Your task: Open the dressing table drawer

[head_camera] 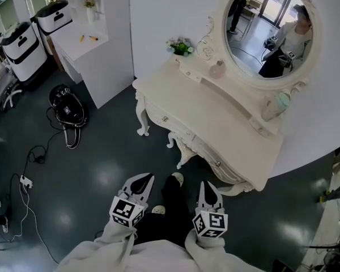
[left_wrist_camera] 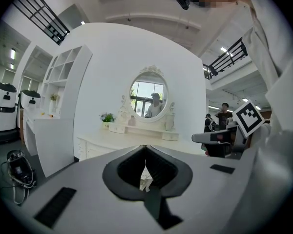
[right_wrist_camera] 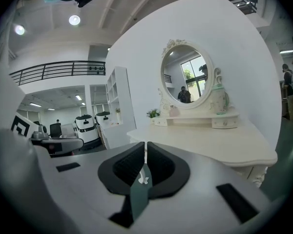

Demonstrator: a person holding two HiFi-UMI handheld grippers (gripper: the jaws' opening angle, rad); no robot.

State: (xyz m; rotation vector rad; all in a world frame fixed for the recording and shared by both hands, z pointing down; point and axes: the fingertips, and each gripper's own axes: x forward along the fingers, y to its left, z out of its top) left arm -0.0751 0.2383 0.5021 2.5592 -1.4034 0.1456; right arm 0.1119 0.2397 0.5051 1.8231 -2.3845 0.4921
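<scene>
The cream dressing table with an oval mirror stands ahead of me against the white wall. Its drawer front faces me, with small knobs along it. My left gripper and right gripper hang low in front of me, short of the table and touching nothing. In the left gripper view the jaws meet at their tips with nothing between, and the table lies beyond. In the right gripper view the jaws also meet, empty, with the tabletop ahead.
A white shelf desk stands at the left, with a black bag and cables on the dark floor. White machines stand far left. On the table are a small flower pot and bottles.
</scene>
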